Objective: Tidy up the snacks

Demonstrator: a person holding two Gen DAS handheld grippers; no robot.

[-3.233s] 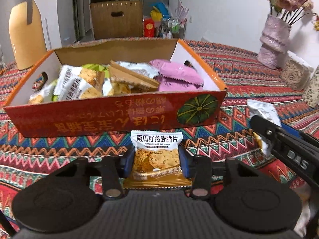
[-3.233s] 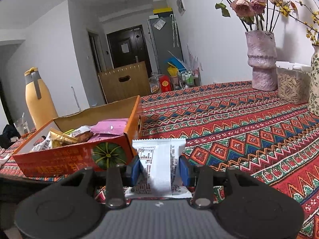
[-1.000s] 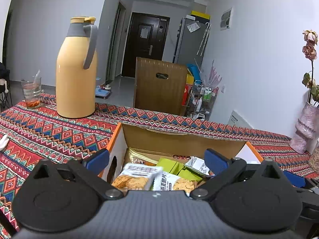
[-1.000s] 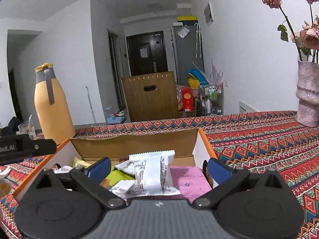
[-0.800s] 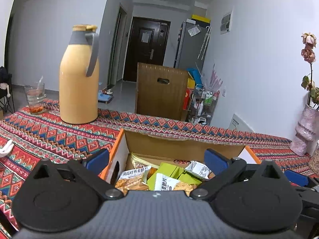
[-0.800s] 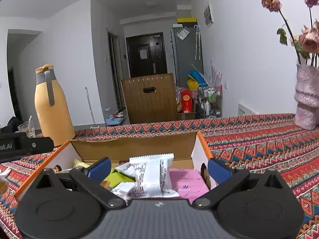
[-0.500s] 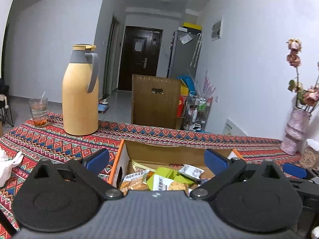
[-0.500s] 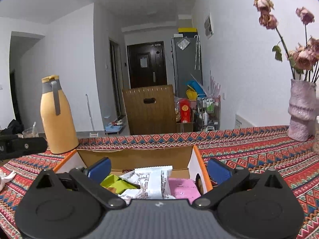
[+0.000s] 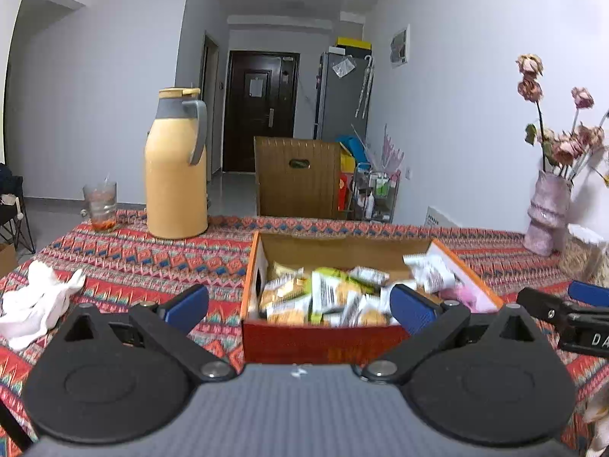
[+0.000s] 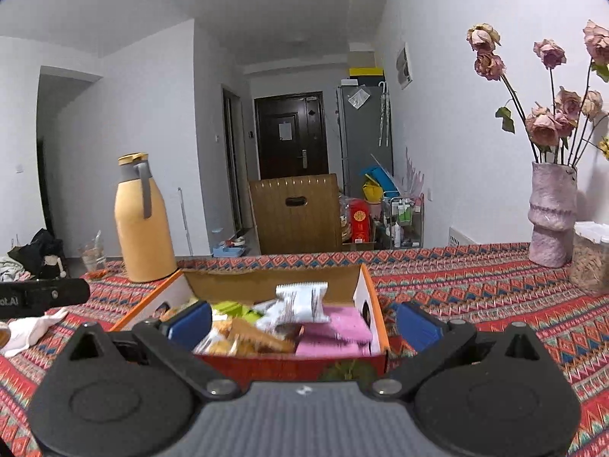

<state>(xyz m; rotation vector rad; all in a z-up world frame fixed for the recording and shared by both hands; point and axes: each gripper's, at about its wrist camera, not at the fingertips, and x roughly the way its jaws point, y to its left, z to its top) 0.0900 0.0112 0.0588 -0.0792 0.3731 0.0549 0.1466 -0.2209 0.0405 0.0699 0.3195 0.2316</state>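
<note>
Now one box (image 9: 319, 337); two claws (image 9: 298, 306) (image 10: 302, 323) spread empty.

Both grippers are held level, side by side, facing the same way. The left gripper (image 9: 298, 302) has its blue-padded fingers (image 9: 186, 304) spread wide, nothing between them. The right gripper (image 10: 302, 321) is likewise wide apart and empty, and its dark body shows at the right edge of the left wrist view.
</note>
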